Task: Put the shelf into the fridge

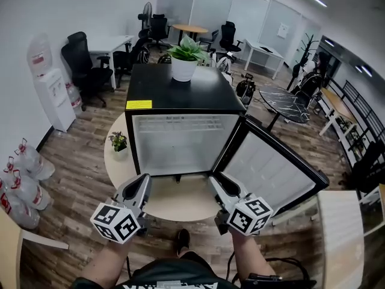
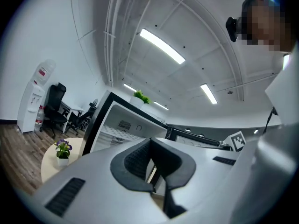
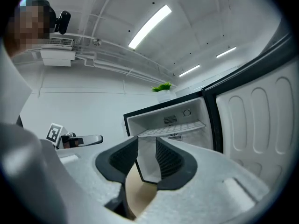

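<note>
A small black fridge stands on a round wooden table with its door swung open to the right. The white wire shelf lies level in the upper part of the fridge's white interior; it also shows in the right gripper view and the left gripper view. Both grippers hover in front of the fridge, clear of it, pointing at the opening. My left gripper is shut with nothing in it. My right gripper is open and empty.
A potted green plant sits on top of the fridge. A small flower pot stands on the table left of the fridge. A water dispenser and water bottles are at the left; office chairs and desks fill the back.
</note>
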